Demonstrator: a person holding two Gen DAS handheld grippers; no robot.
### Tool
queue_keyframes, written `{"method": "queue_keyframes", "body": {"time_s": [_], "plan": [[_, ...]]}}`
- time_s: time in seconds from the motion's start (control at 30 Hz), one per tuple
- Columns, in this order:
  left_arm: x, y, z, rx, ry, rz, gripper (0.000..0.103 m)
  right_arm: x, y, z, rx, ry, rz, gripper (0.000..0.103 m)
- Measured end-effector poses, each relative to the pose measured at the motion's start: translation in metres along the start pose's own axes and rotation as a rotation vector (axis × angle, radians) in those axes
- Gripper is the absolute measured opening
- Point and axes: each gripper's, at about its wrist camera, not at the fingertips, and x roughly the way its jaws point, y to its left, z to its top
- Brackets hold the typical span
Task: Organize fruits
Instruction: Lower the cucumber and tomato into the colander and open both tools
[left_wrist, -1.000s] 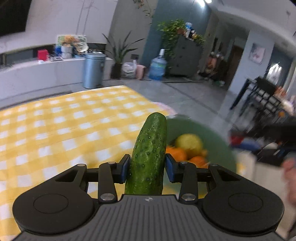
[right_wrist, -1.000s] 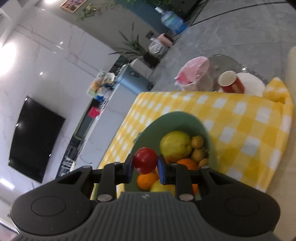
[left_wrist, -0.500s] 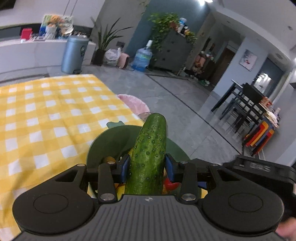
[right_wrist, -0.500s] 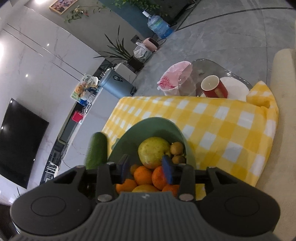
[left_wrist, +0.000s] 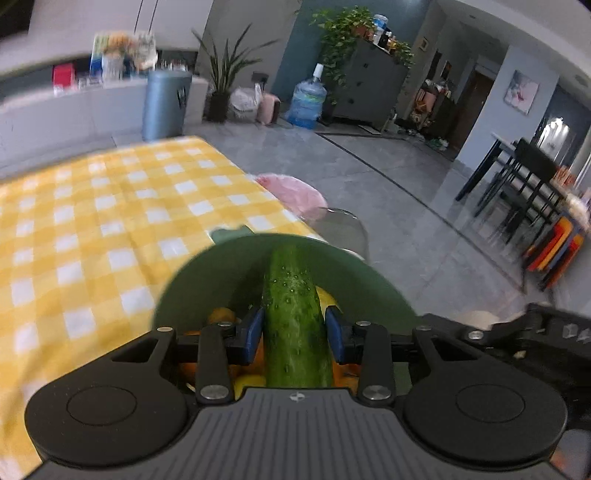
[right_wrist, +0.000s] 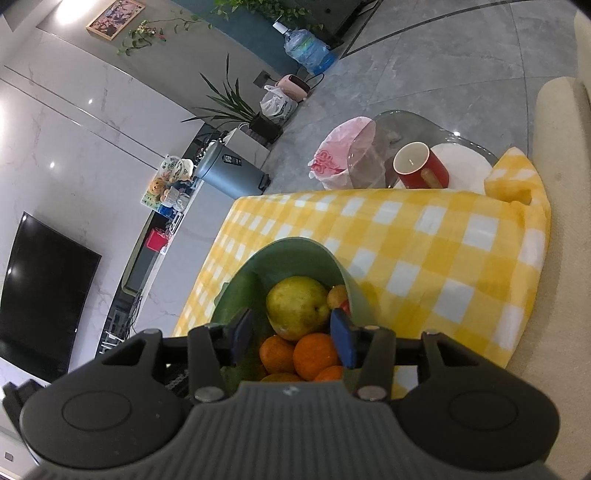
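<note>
The left gripper (left_wrist: 294, 332) is clamped on a cucumber (left_wrist: 295, 317), the blue pads pressing its two flanks at mid-length, and holds it lengthwise above the green bowl (left_wrist: 184, 280) that sits on the yellow checked tablecloth (left_wrist: 92, 221). The right gripper (right_wrist: 291, 336) has its jaws spread and holds nothing; it hovers over the near side of the same bowl, where a large yellow-green pear (right_wrist: 297, 306), several oranges (right_wrist: 314, 354) and a few smaller fruits (one red item is barely visible at the right wall) already fill most of the cavity. The step in hand appears to be depositing the cucumber onto this pile. The main risk is geometric: the cucumber looks about as long as the bowl is wide, so a release onto the rounded fruit below may leave it resting on high points, from which it can roll or pivot over the rim and onto the cloth. A release from height would add to that risk and could also displace an orange. The bowl stands near the table corner, so anything leaving it on that side may reach the floor. The two tools are close together over the bowl; contact between them is possible if both descend.
</note>
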Motion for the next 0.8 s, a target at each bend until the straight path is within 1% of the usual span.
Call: {"method": "queue_keyframes", "body": {"time_s": [0.03, 0.07, 0.13, 0.2, 0.27, 0.3, 0.33, 0.4, 0.43, 0.5, 0.53, 0.63, 0.73, 0.8], "plan": [[-0.002, 0.001, 0.0, -0.038, -0.011, -0.02, 0.032, 0.0, -0.001, 0.0, 0.006, -0.002, 0.0, 0.046], [-0.005, 0.001, -0.001, -0.063, -0.035, -0.039, 0.032, -0.001, -0.001, 0.0, 0.011, -0.002, -0.001, 0.046], [-0.013, -0.005, 0.0, -0.063, -0.086, -0.055, 0.032, -0.001, -0.001, 0.0, 0.013, -0.003, 0.0, 0.046], [-0.019, -0.008, 0.001, -0.045, -0.11, -0.052, 0.032, -0.001, 0.0, 0.0, 0.011, -0.002, 0.0, 0.046], [-0.022, -0.008, 0.002, -0.041, -0.124, -0.034, 0.039, -0.002, 0.0, 0.0, 0.012, -0.006, 0.0, 0.046], [-0.023, -0.009, 0.002, -0.035, -0.125, -0.021, 0.048, -0.002, 0.0, 0.0, 0.011, -0.006, -0.001, 0.046], [-0.023, -0.009, 0.003, -0.027, -0.127, -0.006, 0.054, -0.002, 0.0, 0.0, 0.009, -0.006, -0.003, 0.046], [-0.025, -0.012, 0.003, 0.006, -0.127, 0.032, 0.06, 0.0, 0.001, -0.001, -0.003, 0.003, -0.007, 0.046], [-0.027, -0.013, 0.002, 0.015, -0.124, 0.06, 0.061, 0.002, 0.003, -0.001, -0.017, 0.013, -0.01, 0.046], [-0.031, -0.013, 0.001, 0.002, -0.107, 0.132, 0.061, 0.002, 0.006, -0.003, -0.044, 0.013, -0.024, 0.046], [-0.035, -0.012, 0.001, -0.005, -0.098, 0.147, 0.062, -0.001, 0.007, -0.003, -0.041, -0.008, -0.035, 0.047], [-0.046, -0.009, 0.0, -0.02, -0.07, 0.183, 0.066, -0.012, 0.01, -0.001, -0.057, -0.064, -0.046, 0.054], [-0.058, -0.007, -0.001, -0.039, -0.041, 0.23, 0.068, -0.016, 0.015, -0.001, -0.102, -0.086, -0.066, 0.054], [-0.069, -0.006, -0.002, -0.05, -0.024, 0.253, 0.068, -0.013, 0.018, -0.001, -0.133, -0.077, -0.096, 0.055]]}}
